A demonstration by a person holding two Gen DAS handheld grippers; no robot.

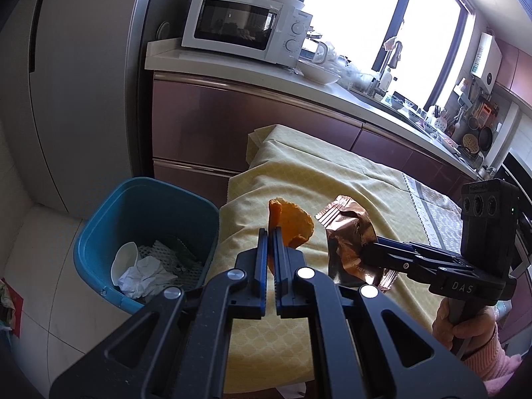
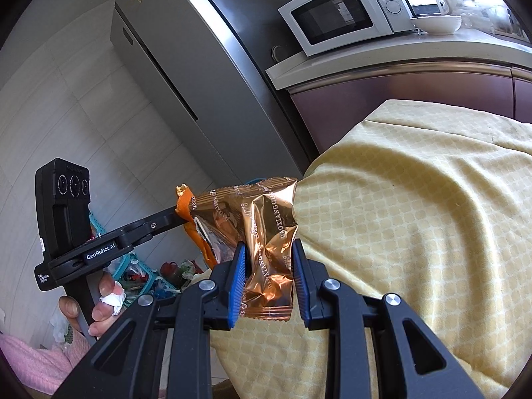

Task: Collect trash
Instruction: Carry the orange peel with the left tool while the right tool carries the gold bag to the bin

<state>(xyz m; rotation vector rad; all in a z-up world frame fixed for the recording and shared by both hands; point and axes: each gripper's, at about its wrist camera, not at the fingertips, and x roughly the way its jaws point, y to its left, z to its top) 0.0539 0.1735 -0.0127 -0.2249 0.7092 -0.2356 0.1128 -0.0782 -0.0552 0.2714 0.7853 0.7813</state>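
Observation:
My left gripper (image 1: 271,232) is shut on a curled piece of orange peel (image 1: 292,222), held above the near end of the table's yellow cloth (image 1: 332,179). A blue trash bin (image 1: 143,232) stands on the floor to the left of the table, with crumpled white paper and foam netting inside. My right gripper (image 2: 269,246) is shut on a copper-coloured snack wrapper (image 2: 266,219), lifted off the cloth (image 2: 415,199). In the left wrist view the right gripper (image 1: 367,249) holds the wrapper (image 1: 345,232) just right of the peel. In the right wrist view the left gripper (image 2: 179,214) and peel (image 2: 184,199) sit just behind the wrapper.
A grey fridge (image 1: 83,66) stands behind the bin. A white microwave (image 1: 246,26) sits on the counter (image 1: 232,66) beyond the table. A hand in a pink sleeve (image 1: 465,329) holds the right gripper. A green basket of clutter (image 2: 139,266) lies on the floor.

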